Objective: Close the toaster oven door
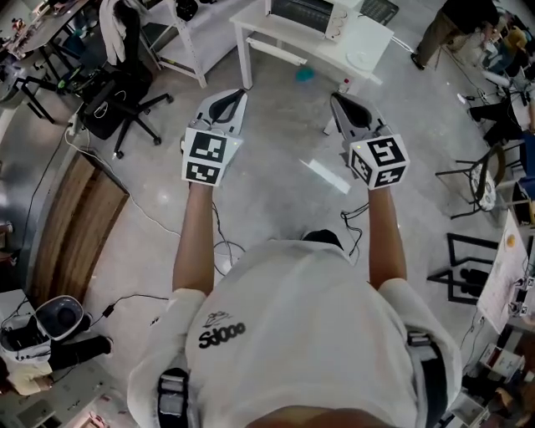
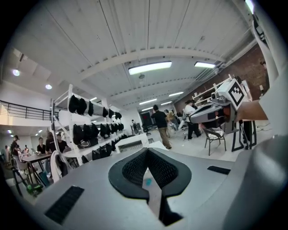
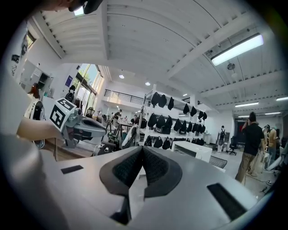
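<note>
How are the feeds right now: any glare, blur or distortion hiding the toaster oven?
Head view: sharp, evenly lit, one glare streak on the floor; toaster oven cut by the top edge. Left gripper view: heavy fisheye, black corners, bright ceiling light, oven small. Right gripper view: same fisheye, strip light blown out.

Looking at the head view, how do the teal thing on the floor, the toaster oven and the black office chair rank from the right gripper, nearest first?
From the right gripper:
1. Teal thing, on the floor just ahead, slightly left.
2. Toaster oven, farther ahead, at the picture's top edge.
3. Office chair, far off to the left.
</note>
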Available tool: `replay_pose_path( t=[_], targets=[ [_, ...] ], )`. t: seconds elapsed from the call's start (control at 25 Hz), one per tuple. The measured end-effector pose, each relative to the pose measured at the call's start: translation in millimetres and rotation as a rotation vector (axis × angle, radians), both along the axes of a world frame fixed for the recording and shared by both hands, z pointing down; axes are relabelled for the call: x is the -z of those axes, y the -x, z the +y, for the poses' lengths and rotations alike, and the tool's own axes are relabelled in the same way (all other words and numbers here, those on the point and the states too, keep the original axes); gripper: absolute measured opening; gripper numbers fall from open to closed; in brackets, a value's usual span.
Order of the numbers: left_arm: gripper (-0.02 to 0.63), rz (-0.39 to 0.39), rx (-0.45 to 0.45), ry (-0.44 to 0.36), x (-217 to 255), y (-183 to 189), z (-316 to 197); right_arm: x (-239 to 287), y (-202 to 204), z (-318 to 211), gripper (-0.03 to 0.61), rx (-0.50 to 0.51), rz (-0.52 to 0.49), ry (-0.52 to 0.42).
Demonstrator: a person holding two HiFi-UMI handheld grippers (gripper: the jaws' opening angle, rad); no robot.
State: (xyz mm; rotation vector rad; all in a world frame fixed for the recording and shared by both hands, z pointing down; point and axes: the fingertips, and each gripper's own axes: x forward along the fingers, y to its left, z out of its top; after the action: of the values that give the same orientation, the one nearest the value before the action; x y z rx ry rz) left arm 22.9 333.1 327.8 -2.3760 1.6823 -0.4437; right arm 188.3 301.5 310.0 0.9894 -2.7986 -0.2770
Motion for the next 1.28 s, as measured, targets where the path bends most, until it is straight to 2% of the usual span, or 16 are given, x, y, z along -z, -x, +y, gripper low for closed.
replay_pose_path(
  t=[0.36, 0.64, 0.84, 1.0, 1.28],
  targets=[
    [0.018, 0.010, 0.012, 0.024, -9.3, 8.9, -27.8, -2.2, 5.1, -29.8, 0.009, 0.006, 0.010, -0.003],
    [0.018, -0.019, 0.019, 0.049, -21.4, 9.1, -84.4, -15.7, 9.3, -93.8, 0.009, 0.030, 0.011, 0.002],
    [0.018, -0.032, 0.038, 0.059, -16.3, 17.9, -165.0, -14.4, 18.6, -178.2, 0.009, 0.048, 0.024, -0.018],
    [0.018, -0.027, 0.037, 0.037, 2.4, 17.7, -243.3, -1.5, 17.4, -253.6, 0.009, 0.049, 0.032, -0.035],
    [0.018, 0.000, 0.075, 0.053, 10.5, 22.8, -373.9, -5.5, 5.5, -387.2, 0.009, 0.022, 0.019, 0.011]
  ],
)
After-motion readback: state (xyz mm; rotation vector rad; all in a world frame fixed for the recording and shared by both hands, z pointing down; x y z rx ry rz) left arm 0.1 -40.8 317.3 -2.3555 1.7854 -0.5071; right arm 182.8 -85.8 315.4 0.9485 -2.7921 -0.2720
